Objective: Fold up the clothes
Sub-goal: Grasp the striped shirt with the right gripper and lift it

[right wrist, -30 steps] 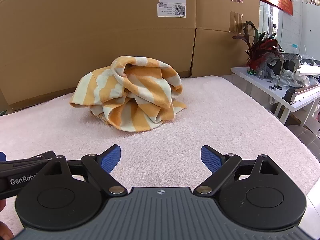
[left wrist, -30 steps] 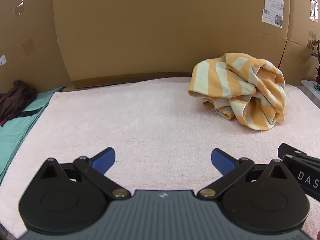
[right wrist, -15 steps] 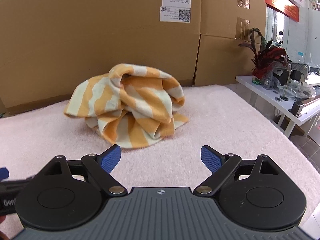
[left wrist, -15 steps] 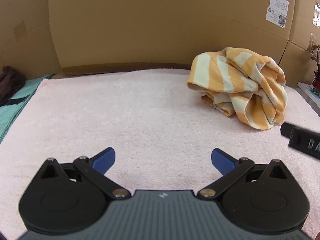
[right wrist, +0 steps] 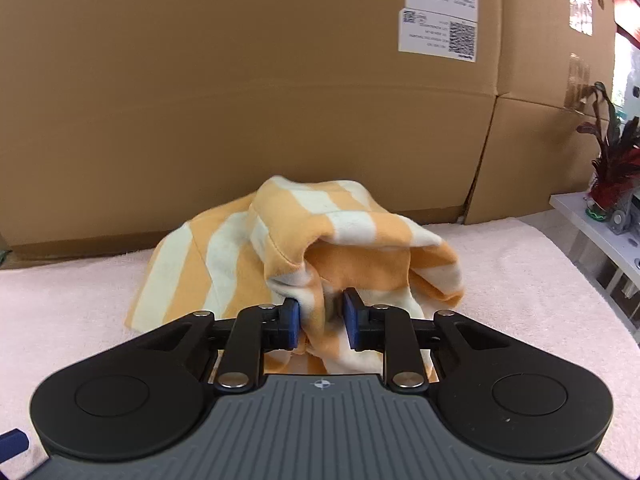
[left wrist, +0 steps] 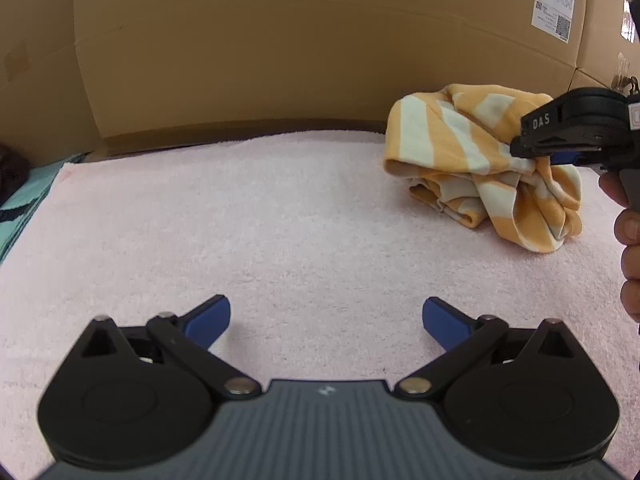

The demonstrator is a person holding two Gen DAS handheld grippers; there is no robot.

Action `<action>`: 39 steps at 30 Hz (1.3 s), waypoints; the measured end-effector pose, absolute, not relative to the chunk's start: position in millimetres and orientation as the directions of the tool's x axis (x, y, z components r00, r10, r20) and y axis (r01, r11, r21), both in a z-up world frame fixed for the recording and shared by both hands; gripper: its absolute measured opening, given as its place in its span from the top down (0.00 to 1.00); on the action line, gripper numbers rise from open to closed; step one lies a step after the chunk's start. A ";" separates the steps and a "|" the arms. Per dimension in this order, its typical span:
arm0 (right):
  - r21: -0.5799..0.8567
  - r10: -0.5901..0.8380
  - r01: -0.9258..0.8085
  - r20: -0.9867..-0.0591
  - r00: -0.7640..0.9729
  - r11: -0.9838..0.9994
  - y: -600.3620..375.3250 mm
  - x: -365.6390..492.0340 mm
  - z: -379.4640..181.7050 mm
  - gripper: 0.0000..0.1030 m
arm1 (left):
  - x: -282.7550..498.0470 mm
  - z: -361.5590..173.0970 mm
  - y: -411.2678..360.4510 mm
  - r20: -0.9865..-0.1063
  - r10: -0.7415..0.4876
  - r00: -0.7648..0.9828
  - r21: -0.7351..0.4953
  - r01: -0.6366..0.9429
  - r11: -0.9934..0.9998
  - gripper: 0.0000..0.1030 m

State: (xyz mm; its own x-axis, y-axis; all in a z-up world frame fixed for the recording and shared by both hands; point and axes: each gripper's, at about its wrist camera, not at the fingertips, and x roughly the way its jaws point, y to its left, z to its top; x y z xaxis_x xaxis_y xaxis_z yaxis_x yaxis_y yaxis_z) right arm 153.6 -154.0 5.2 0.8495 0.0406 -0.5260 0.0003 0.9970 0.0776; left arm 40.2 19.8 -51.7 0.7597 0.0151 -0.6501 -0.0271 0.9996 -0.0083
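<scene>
— Any lettering you can read?
— "DAS", white on the black side of the right hand-held gripper (left wrist: 520,152), seen from the left wrist.
— And the white label (right wrist: 438,16) on the cardboard box (right wrist: 240,80)?
— It carries print and a QR code, but the print is too small to read. The same goes for the label (left wrist: 554,11) in the left view.

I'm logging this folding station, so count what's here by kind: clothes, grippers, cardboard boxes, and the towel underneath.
Clothes: 2, the striped orange garment and a dark garment at the far left edge
Grippers: 2, left gripper and right gripper
Cardboard boxes: 2 at least
Pink towel: 1
Total: 7
</scene>
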 end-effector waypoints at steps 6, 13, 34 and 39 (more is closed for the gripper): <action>0.192 0.106 -0.026 -0.424 0.899 0.981 -161.2 105.6 5.7 0.86 | 41.6 -48.9 0.9 -0.596 -0.010 0.803 0.024 0.030 0.999 0.01; 0.317 0.154 -0.036 -0.357 0.921 0.948 -204.8 61.5 6.3 0.89 | 50.7 -52.7 -50.1 -0.564 -0.075 0.822 0.122 0.173 0.977 0.01; 0.347 -0.042 0.159 -0.322 0.946 0.924 -294.6 15.2 9.5 0.86 | 68.5 -19.7 -60.8 -0.454 -0.244 0.857 -0.121 0.211 0.970 0.88; 0.326 0.039 0.077 -0.337 0.941 0.942 -284.5 6.3 4.6 0.65 | 24.5 12.5 -27.2 -0.340 -0.237 0.910 -0.100 0.216 0.971 0.92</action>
State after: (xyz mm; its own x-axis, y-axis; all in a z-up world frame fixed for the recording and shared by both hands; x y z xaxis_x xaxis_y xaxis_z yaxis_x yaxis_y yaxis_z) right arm 6.3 -284.5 4.6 0.9408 0.0392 -0.3368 0.0774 0.9422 0.3260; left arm 24.5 -27.2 12.5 0.9100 -0.2371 -0.3400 0.2157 0.9713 -0.0999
